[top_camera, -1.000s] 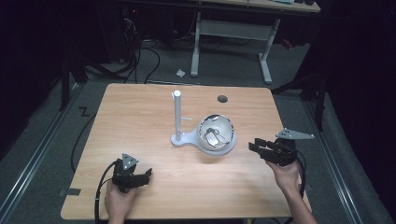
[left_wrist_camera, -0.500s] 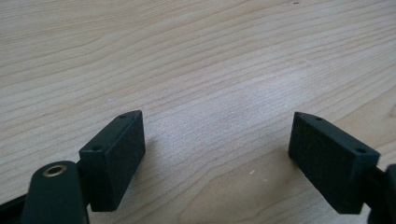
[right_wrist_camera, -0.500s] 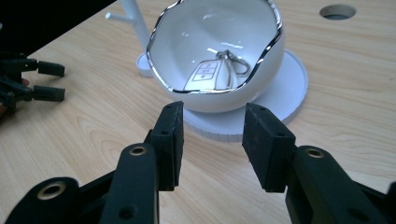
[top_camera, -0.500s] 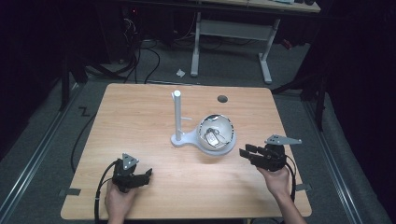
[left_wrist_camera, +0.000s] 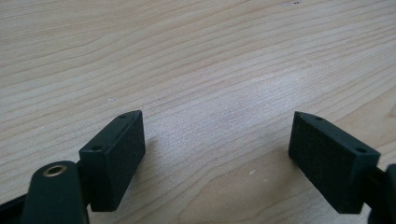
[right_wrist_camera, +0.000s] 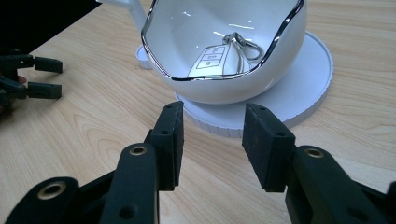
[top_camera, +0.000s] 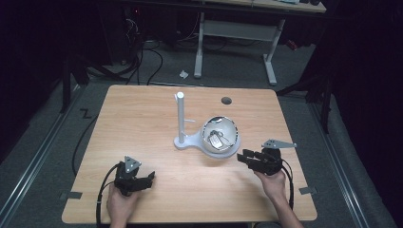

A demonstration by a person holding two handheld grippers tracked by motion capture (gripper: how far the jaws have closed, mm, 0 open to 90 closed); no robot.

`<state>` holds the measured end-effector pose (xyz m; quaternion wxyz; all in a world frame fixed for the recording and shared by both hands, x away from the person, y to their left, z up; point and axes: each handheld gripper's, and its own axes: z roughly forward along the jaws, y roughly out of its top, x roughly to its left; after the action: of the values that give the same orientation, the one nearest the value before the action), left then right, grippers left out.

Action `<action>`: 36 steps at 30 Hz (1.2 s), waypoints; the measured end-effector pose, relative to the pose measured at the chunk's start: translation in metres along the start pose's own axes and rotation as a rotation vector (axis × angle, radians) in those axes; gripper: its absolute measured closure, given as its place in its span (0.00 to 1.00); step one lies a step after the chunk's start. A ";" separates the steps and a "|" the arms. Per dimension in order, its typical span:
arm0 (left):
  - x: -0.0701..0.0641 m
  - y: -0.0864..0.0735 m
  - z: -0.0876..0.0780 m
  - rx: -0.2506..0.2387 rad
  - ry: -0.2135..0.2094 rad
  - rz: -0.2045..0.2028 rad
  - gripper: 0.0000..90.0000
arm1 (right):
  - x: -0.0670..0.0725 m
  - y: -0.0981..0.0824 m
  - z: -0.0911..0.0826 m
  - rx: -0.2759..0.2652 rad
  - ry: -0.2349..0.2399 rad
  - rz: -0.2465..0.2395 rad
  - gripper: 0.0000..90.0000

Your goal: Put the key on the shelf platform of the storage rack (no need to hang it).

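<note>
Where wood shows: glossy bowl point(right_wrist_camera: 224, 51).

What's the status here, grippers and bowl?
Left gripper open, empty, low over bare table. Right gripper open, facing white bowl, apart from it. Key fob inside. Nothing between.

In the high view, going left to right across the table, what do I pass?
Left gripper → white post → white bowl holding a key fob → right gripper.
</note>
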<state>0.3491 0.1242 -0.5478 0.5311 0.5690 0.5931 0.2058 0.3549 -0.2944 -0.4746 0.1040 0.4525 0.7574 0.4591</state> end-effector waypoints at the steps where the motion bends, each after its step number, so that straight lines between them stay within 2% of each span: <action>1: 0.000 0.000 0.000 0.000 0.000 0.000 0.21 | 0.000 0.000 0.001 0.000 -0.002 -0.002 0.65; 7: 0.000 0.000 0.000 -0.002 0.002 -0.002 0.21 | -0.004 -0.008 0.003 -0.014 0.013 0.024 0.65; 16: 0.000 0.000 0.000 -0.003 0.003 -0.002 0.21 | -0.004 -0.021 0.009 0.018 0.016 0.015 0.65; 19: 0.000 0.000 0.000 -0.003 0.003 -0.003 0.21 | 0.002 -0.026 0.016 0.032 -0.007 -0.017 0.66; 22: 0.000 0.000 0.000 -0.003 0.003 -0.004 0.21 | 0.010 -0.029 0.022 0.055 -0.034 -0.096 0.66; 23: 0.000 0.000 0.000 -0.002 -0.001 -0.004 0.21 | 0.012 -0.031 0.025 0.067 -0.044 -0.107 0.66; 30: 0.000 0.000 0.000 0.000 -0.006 -0.002 0.21 | 0.014 -0.038 0.030 0.076 -0.047 -0.099 0.66; 36: 0.000 0.000 0.000 0.001 -0.006 -0.002 0.21 | 0.016 -0.040 0.033 0.083 -0.069 -0.121 0.65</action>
<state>0.3489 0.1240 -0.5477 0.5328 0.5692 0.5923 0.2033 0.3415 -0.2689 -0.5207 0.1389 0.4254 0.7977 0.4042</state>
